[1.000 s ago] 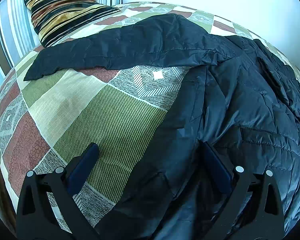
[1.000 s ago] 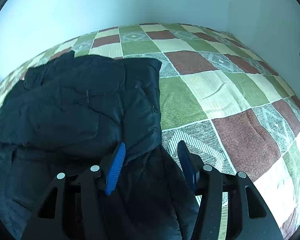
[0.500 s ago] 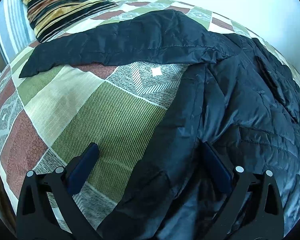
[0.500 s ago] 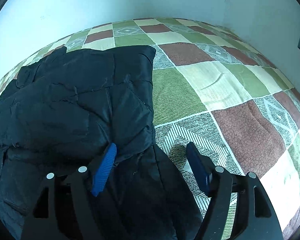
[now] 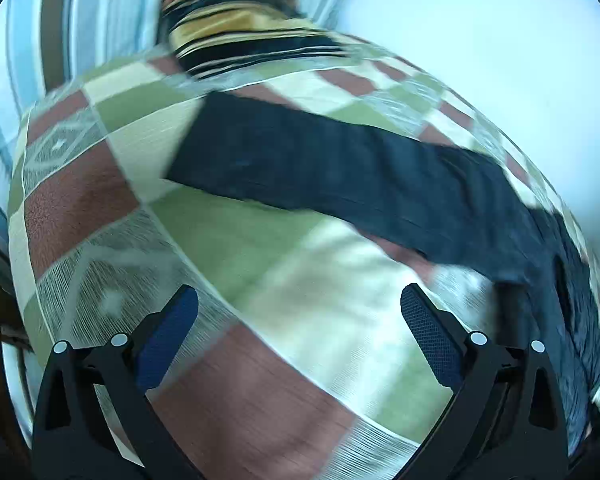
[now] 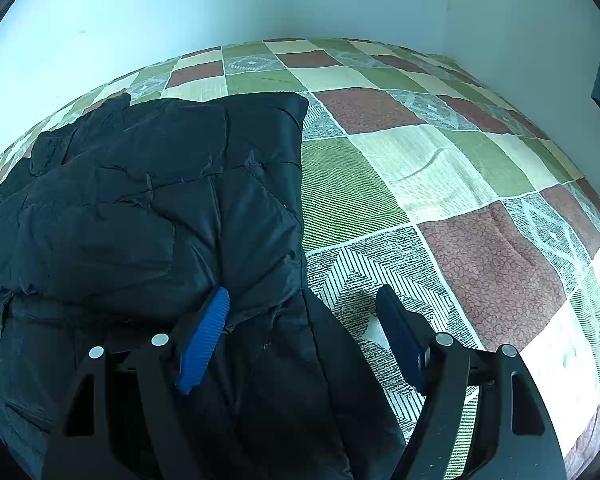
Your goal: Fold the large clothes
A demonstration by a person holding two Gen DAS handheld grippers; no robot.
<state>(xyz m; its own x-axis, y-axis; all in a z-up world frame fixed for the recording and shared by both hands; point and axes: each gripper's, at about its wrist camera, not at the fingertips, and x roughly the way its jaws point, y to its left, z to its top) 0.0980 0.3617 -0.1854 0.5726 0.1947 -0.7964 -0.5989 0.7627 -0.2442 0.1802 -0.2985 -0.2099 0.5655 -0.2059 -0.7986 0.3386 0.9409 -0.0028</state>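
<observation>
A black quilted jacket (image 6: 160,208) lies on the patchwork bedspread (image 6: 440,168), its side folded over the body. My right gripper (image 6: 303,292) hovers low over the jacket's right edge with its jaws opening. The dark fabric lies between and under the fingers, and the pads do not press on it. In the blurred left wrist view one black sleeve (image 5: 340,176) stretches out flat across the bedspread (image 5: 260,248). My left gripper (image 5: 299,294) stands wide open over bare bedspread, short of the sleeve, with nothing between its fingers.
A striped pillow (image 5: 236,36) sits at the head of the bed beyond the sleeve's cuff. A striped blue curtain (image 5: 80,20) hangs to its left. A pale wall (image 6: 300,0) borders the bed's far side. Bare bedspread spreads to the right of the jacket.
The left gripper has swung left off the jacket's body and now faces bare bedspread and the outstretched sleeve. The right gripper's jaws have widened over the jacket's edge while it stayed in place.
</observation>
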